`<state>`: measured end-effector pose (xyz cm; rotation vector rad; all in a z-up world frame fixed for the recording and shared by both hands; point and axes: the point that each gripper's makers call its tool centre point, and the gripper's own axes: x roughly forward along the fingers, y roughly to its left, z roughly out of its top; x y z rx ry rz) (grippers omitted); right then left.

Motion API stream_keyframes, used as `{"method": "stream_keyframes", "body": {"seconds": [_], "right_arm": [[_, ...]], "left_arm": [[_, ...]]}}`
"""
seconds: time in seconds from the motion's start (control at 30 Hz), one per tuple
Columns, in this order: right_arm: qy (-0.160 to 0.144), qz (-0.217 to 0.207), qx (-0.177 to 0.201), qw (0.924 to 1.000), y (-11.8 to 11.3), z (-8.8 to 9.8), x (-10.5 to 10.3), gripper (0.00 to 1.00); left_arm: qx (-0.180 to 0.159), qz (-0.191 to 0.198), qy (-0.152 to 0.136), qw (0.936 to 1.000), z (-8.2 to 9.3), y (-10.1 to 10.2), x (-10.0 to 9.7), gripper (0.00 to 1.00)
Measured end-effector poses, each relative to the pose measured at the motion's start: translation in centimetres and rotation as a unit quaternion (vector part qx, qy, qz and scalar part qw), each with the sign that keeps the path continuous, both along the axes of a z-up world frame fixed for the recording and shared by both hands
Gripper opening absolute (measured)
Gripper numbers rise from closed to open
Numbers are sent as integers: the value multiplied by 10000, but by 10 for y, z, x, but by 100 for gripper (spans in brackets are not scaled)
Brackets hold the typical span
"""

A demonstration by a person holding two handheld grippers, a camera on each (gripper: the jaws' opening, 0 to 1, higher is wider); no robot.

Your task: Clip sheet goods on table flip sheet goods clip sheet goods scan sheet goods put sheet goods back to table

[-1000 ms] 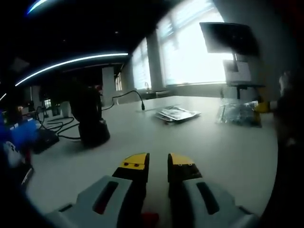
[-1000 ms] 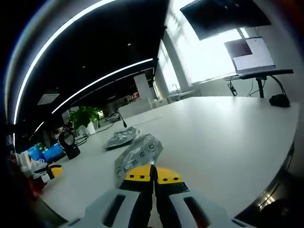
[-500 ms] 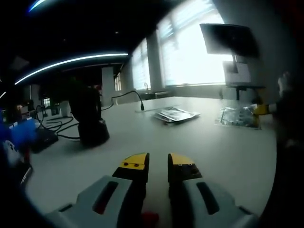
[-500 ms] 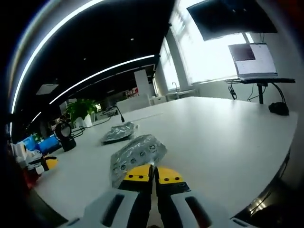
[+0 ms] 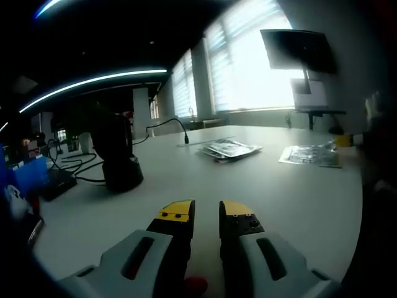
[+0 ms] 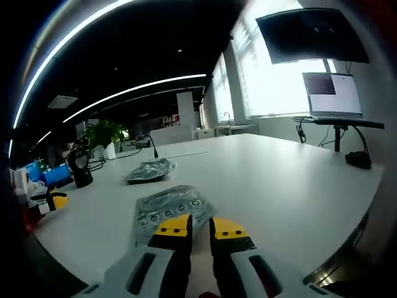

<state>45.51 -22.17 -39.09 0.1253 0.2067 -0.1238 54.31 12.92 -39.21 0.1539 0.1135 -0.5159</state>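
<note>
A silvery blister sheet (image 6: pixel 166 207) lies flat on the white table (image 6: pixel 279 186), just ahead of my right gripper (image 6: pixel 201 227), whose yellow-tipped jaws stand a little apart with nothing between them. In the left gripper view the same sheet (image 5: pixel 307 155) rests at the right, with the right gripper (image 5: pixel 342 141) at its far edge. A stack of more sheets (image 5: pixel 229 149) lies mid-table, also the stack (image 6: pixel 149 170). My left gripper (image 5: pixel 206 211) hovers low over the table, open and holding nothing.
A black scanner on a stand (image 5: pixel 118 158) rises at the left with cables beside it; the scanner (image 6: pixel 77 167) is small in the right gripper view. A monitor and laptop on a stand (image 6: pixel 332 93) are beyond the table's far edge. The left gripper (image 6: pixel 56 200) shows at far left.
My right gripper brought the sheet down from a tilted hold to flat on the table and its jaws parted. The left gripper stayed put.
</note>
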Motion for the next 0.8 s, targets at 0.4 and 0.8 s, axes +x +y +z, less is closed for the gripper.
{"method": "stream_keyframes", "body": {"seconds": [0.4, 0.8], "right_arm": [[-428, -91, -602, 9972, -10, 35, -7, 0], [-414, 230, -594, 9971, -7, 38, -8, 0]], "left_arm": [[29, 10, -2, 10000, -1, 0, 0, 8], [51, 19, -16, 10000, -1, 1, 0, 8]]}}
